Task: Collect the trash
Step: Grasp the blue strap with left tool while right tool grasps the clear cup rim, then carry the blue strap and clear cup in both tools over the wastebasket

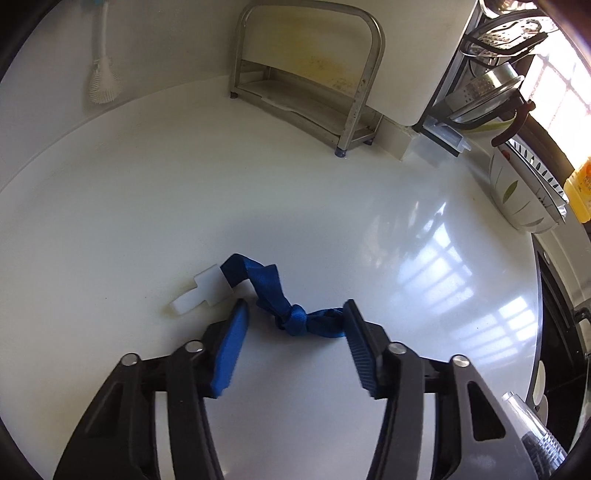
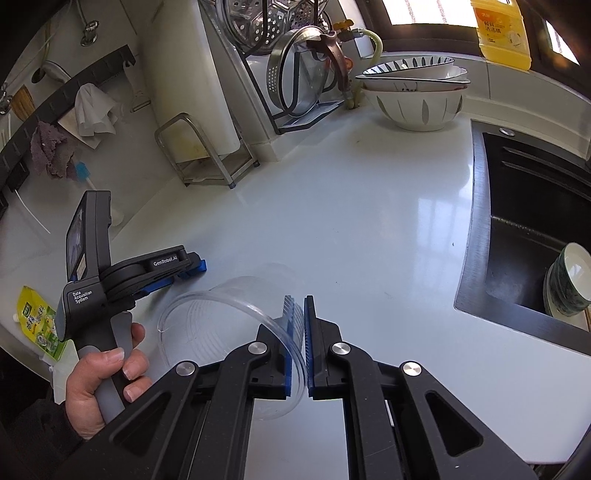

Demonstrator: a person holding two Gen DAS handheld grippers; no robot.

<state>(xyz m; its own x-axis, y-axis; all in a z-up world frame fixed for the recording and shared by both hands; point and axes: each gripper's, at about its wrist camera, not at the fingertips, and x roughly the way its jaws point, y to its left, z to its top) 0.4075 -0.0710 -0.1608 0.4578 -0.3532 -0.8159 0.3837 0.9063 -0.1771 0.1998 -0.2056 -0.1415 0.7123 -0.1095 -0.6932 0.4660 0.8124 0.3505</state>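
A knotted blue strap (image 1: 291,314) with a white plastic clip (image 1: 201,291) lies on the white counter (image 1: 332,206). My left gripper (image 1: 295,308) is open, its fingers on either side of the knot, just above the counter. It also shows in the right wrist view (image 2: 192,266), held by a hand. My right gripper (image 2: 300,306) is shut on the wall of a clear plastic cup (image 2: 229,325), held tilted with its mouth to the left. A yellow-green food pouch (image 2: 37,317) lies at the counter's left edge.
A steel rack (image 1: 306,85) stands at the back wall, a white brush (image 1: 103,81) to its left. Stacked bowls (image 2: 413,92), a dish rack with pot lids (image 2: 295,66) and a yellow bottle (image 2: 500,33) stand at the back. A dark sink (image 2: 535,236) holding a cup is on the right.
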